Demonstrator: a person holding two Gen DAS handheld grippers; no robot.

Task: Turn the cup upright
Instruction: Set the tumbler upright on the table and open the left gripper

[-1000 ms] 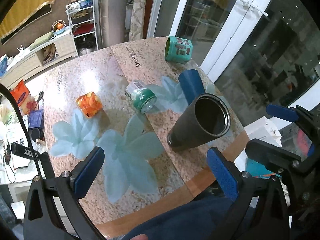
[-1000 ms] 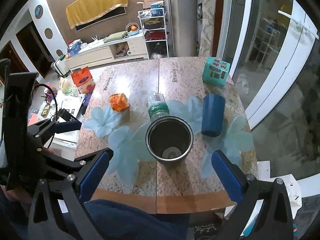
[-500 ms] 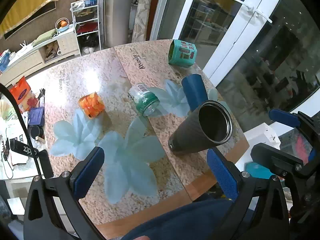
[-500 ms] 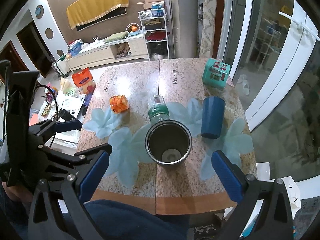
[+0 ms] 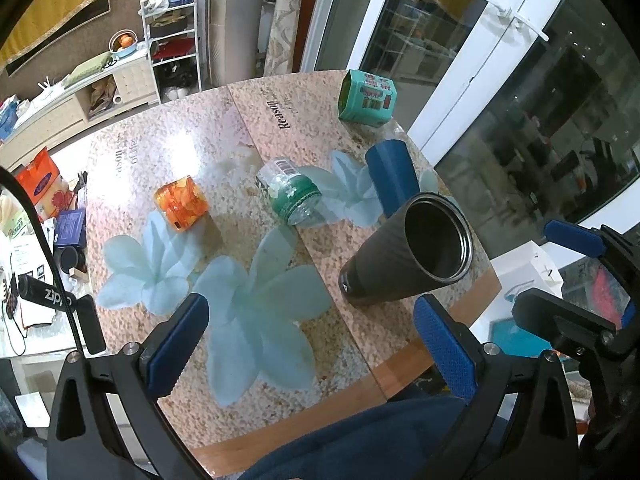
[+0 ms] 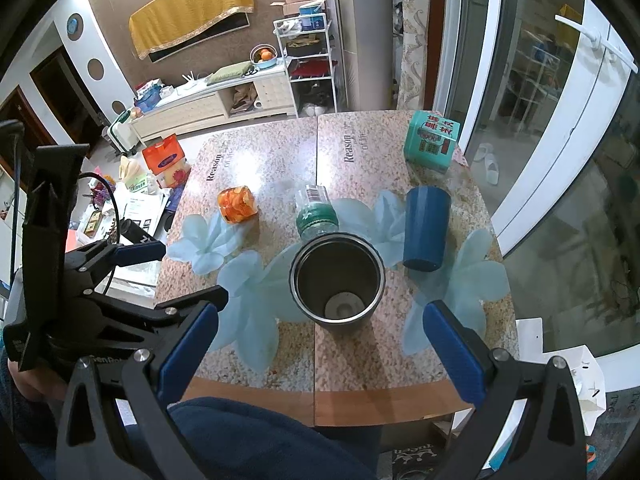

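Note:
A dark blue cup (image 6: pixel 426 233) stands upside down on the table's right side, mouth down; it also shows in the left wrist view (image 5: pixel 390 178). A dark steel tumbler (image 6: pixel 338 280) stands upright in front of it, open and empty, also in the left wrist view (image 5: pixel 408 252). My right gripper (image 6: pixel 320 354) is open and empty, held above the table's near edge in front of the tumbler. My left gripper (image 5: pixel 308 346) is open and empty, above the near left part of the table. The right gripper shows at the left view's right edge (image 5: pixel 576 276).
On the flower-patterned table (image 6: pixel 264 160) stand an orange jar (image 6: pixel 237 204), a green-labelled jar on its side (image 6: pixel 316 214) and a teal box (image 6: pixel 432 146) at the far right. Glass doors stand to the right. Clutter lies on the floor at left.
Both grippers have drawn back and risen slightly from the table. The objects on the table have not moved.

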